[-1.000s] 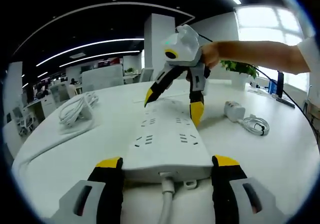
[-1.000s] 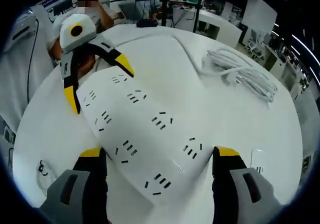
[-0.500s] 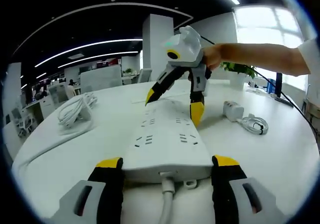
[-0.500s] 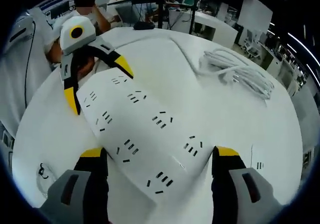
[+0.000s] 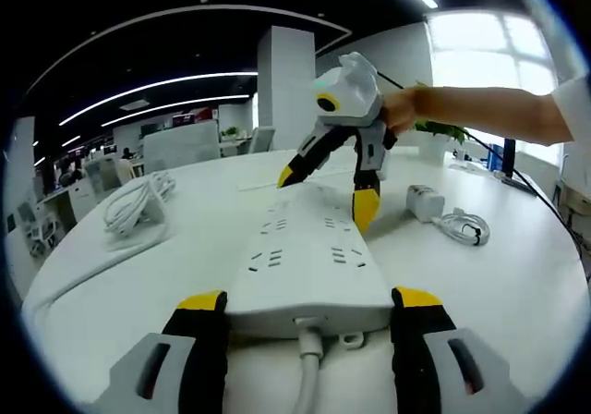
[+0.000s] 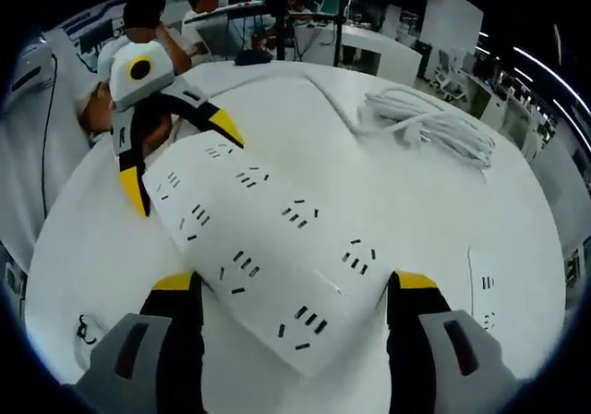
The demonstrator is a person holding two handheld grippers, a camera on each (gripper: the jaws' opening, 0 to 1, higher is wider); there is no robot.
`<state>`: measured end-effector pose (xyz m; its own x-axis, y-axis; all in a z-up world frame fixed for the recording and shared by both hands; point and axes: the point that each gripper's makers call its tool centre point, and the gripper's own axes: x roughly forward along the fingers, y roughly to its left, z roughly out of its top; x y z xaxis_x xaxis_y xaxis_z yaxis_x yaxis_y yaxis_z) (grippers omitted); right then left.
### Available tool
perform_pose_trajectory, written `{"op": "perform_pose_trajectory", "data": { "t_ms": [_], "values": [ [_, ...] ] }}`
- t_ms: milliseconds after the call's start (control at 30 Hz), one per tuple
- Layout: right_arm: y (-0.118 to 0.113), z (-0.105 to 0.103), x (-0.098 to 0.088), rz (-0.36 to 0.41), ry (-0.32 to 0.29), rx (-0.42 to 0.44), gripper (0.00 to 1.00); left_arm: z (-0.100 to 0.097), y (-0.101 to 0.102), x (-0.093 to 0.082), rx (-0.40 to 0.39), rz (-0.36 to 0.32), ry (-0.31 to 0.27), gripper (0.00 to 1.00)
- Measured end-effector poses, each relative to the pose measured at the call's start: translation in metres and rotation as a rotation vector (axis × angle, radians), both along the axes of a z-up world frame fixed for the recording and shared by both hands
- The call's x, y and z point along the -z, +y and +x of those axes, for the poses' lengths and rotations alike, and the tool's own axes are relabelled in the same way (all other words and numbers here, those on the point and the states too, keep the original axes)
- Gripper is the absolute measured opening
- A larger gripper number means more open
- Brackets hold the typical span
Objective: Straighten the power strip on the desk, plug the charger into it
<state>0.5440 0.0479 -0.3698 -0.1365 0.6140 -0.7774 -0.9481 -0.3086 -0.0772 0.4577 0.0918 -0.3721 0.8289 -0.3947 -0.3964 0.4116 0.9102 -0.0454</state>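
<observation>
A long white power strip (image 5: 305, 261) lies on the round white desk (image 5: 517, 285), its cord end toward me. My left gripper (image 5: 309, 298) has its jaws against both sides of that cord end. My right gripper (image 5: 326, 199) hangs over the far end, open and tilted, with one yellow fingertip (image 5: 290, 176) raised off the desk. In the right gripper view the strip (image 6: 268, 248) lies slantwise between my right gripper's (image 6: 294, 285) spread jaws, and the left gripper (image 6: 185, 166) straddles the other end. The white charger (image 5: 423, 201) with its coiled cable (image 5: 464, 227) lies to the strip's right.
A bundle of white cord (image 5: 138, 206) sits at the left of the desk, and shows again as a bundle of white cord (image 6: 434, 127). A second white socket block (image 6: 484, 289) lies near the right edge. A person's arm (image 5: 480, 114) holds the right gripper. People sit at desks behind (image 6: 148, 17).
The right gripper has risen and drifted slightly right over the strip's far end. In its view the strip has slid a little lower. The left gripper keeps its hold.
</observation>
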Motion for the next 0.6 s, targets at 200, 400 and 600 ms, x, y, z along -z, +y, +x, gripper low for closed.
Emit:
{"op": "perform_pose_trajectory", "data": {
  "t_ms": [200, 400, 600],
  "values": [
    [0.01, 0.0, -0.001, 0.01, -0.012, -0.081, 0.86, 0.0, 0.0, 0.0, -0.001, -0.001, -0.001, 0.72],
    [0.011, 0.002, -0.001, 0.044, 0.009, -0.09, 0.86, -0.001, 0.001, -0.001, -0.001, -0.001, -0.001, 0.72],
    [0.007, 0.01, 0.0, 0.051, 0.013, -0.07, 0.86, -0.003, 0.001, -0.001, 0.019, -0.001, -0.002, 0.72]
  ]
}}
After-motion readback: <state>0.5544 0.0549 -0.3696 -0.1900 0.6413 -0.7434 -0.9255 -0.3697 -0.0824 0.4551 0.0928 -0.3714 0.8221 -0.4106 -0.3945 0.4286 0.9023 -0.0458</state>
